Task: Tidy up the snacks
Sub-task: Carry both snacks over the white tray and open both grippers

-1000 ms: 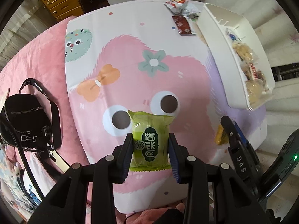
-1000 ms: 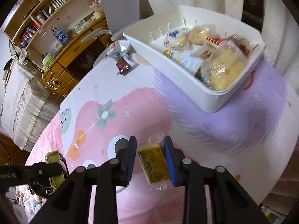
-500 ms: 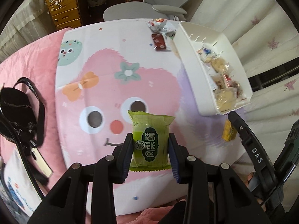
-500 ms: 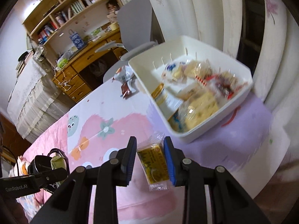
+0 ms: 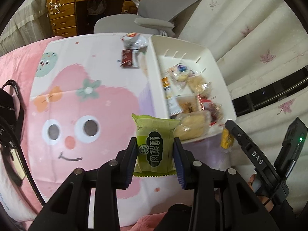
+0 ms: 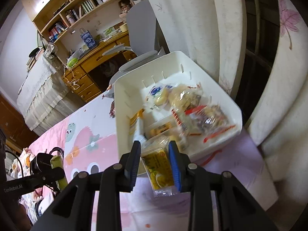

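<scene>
Both grippers have moved toward the white bin since a second ago; it now sits larger and closer in both views, and the yellow packet has gone from over the pink print to just at the bin's near wall.

Left wrist view: left gripper (image 5: pixel 155 155) fingers pinch a green pastry packet (image 5: pixel 154 144) by its sides, upright, dark label facing the camera, held above the counter (image 5: pixel 107 61) with its cartoon-face cloth. White bin (image 5: pixel 209 57) lies ahead and to the right, holding many wrapped snacks (image 5: pixel 192 104). Beyond the bin's far-left corner, on the cloth, a dark red packet (image 5: pixel 127 57) and a white-red bag (image 5: pixel 134 39), touching or nearly so. Right gripper's black body (image 5: pixel 252 154) enters at lower right with the yellow packet (image 5: pixel 227 139) at its tip, just beside the bin's near corner. Black bag with strap (image 5: pixel 11 115) at the left edge. Grey chair (image 5: pixel 154 11) behind the counter.

Right wrist view: right gripper (image 6: pixel 155 159) fingers clamp the yellow packet (image 6: pixel 159 170) on both sides, clear end toward the camera, top end at the bin's (image 6: pixel 192 61) near rim. Snacks inside are motion-blurred. Left gripper (image 6: pixel 44 173) at lower left, green pastry packet (image 6: pixel 57 171) seen edge-on, over the pink side of the cloth. Wooden desk (image 6: pixel 92 67) and bookshelf (image 6: pixel 77 13) behind.
</scene>
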`<action>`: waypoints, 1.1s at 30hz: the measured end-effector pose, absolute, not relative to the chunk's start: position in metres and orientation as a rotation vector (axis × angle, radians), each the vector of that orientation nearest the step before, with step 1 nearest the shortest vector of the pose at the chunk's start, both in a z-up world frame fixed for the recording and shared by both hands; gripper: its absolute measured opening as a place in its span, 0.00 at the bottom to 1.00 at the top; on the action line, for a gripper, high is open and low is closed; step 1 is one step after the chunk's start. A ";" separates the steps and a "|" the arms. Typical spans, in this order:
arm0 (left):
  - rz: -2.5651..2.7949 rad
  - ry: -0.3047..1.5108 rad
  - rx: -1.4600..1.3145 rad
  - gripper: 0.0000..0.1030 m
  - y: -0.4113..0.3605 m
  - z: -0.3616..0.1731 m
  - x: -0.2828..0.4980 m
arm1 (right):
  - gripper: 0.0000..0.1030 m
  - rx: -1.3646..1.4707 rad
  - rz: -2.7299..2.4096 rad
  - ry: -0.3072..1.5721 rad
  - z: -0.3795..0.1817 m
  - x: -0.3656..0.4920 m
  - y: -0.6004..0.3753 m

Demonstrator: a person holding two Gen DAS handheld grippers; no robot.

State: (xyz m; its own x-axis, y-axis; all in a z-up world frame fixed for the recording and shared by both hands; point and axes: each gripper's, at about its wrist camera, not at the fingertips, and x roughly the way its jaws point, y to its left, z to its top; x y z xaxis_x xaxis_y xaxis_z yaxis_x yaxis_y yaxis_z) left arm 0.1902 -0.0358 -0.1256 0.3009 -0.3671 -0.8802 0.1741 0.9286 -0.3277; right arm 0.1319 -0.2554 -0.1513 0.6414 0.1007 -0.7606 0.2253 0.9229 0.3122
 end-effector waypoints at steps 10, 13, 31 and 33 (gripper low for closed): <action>-0.401 1.124 -0.219 0.34 -0.106 -0.118 0.198 | 0.29 0.332 0.040 0.862 -0.145 0.154 -0.310; -0.430 1.084 -0.215 0.34 -0.125 -0.116 0.201 | 0.29 0.301 0.075 0.846 -0.142 0.157 -0.319; -0.374 1.109 -0.259 0.78 -0.144 -0.132 0.211 | 0.60 0.314 0.094 0.890 -0.154 0.168 -0.350; -0.354 1.121 -0.259 0.79 -0.139 -0.135 0.207 | 0.62 0.318 0.102 0.901 -0.157 0.168 -0.347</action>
